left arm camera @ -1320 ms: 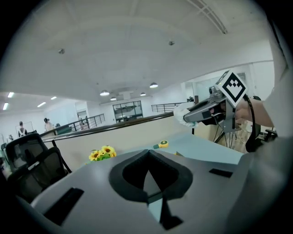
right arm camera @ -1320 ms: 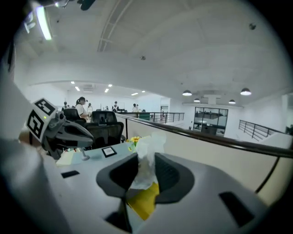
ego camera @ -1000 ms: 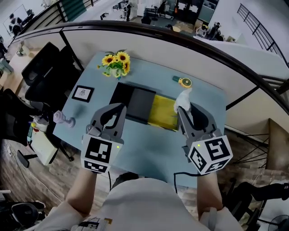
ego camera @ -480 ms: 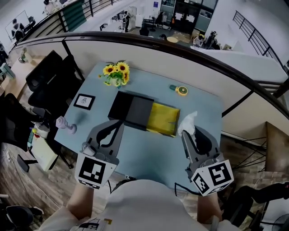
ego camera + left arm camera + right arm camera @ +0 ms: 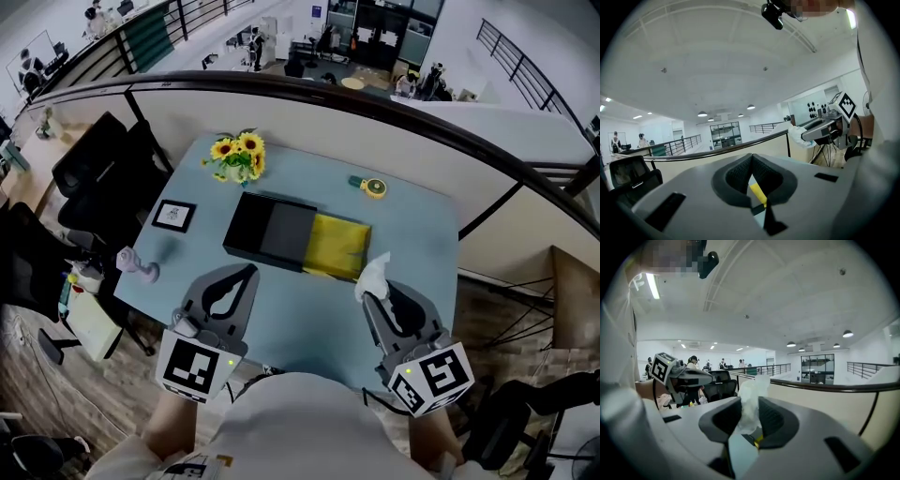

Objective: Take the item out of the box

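Note:
A black box (image 5: 272, 230) lies in the middle of the light blue table (image 5: 309, 309), its yellow inside (image 5: 337, 246) showing at the right end. My right gripper (image 5: 369, 292) hovers over the table's near right part, in front of the box, shut on a crumpled white item (image 5: 373, 273). In the right gripper view that white item (image 5: 751, 401) sticks up between the pads. My left gripper (image 5: 249, 272) hangs over the near left part of the table, shut with nothing in it; the left gripper view shows its tips (image 5: 751, 158) meeting.
Sunflowers (image 5: 239, 155) stand at the table's back left. A small picture frame (image 5: 174, 216) and a pale purple object (image 5: 137, 267) sit on the left side. A yellow tape measure (image 5: 374, 187) lies at the back right. Black office chairs (image 5: 94, 169) stand left of the table.
My right gripper has drawn the white item back from over the box's yellow end toward the table's near edge. The left gripper also pulled back toward me.

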Motion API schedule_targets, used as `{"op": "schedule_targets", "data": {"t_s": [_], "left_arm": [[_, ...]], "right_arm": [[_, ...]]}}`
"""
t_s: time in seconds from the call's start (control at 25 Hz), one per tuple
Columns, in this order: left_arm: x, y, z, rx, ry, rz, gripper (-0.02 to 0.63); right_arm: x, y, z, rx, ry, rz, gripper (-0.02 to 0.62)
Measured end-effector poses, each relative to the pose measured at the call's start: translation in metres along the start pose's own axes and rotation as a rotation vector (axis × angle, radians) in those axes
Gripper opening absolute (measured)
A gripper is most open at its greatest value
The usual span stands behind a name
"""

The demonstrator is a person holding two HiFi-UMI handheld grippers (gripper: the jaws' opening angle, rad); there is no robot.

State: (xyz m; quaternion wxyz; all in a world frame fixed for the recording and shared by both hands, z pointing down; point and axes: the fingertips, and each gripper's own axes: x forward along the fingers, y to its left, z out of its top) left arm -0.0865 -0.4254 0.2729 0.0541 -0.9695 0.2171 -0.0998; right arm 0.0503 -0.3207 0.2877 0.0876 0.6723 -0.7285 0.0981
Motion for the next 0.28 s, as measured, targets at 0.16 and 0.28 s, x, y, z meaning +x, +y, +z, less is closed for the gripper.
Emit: {"op": "schedule_targets", "data": {"t_s": [0.16, 0.28], "left_arm": [[0.0015, 0.0030, 0.0008, 0.015, 0.010, 0.011, 0.003], [0.0030, 0.0036, 0.0016, 0.020, 0.005, 0.010, 0.003]], "right_arm": [[0.0005, -0.0037, 0.0040, 0.000, -0.012, -0.005, 0.115], [0.0015, -0.0065, 0.0067, -0.032, -0.007, -0.025, 0.115]]}}
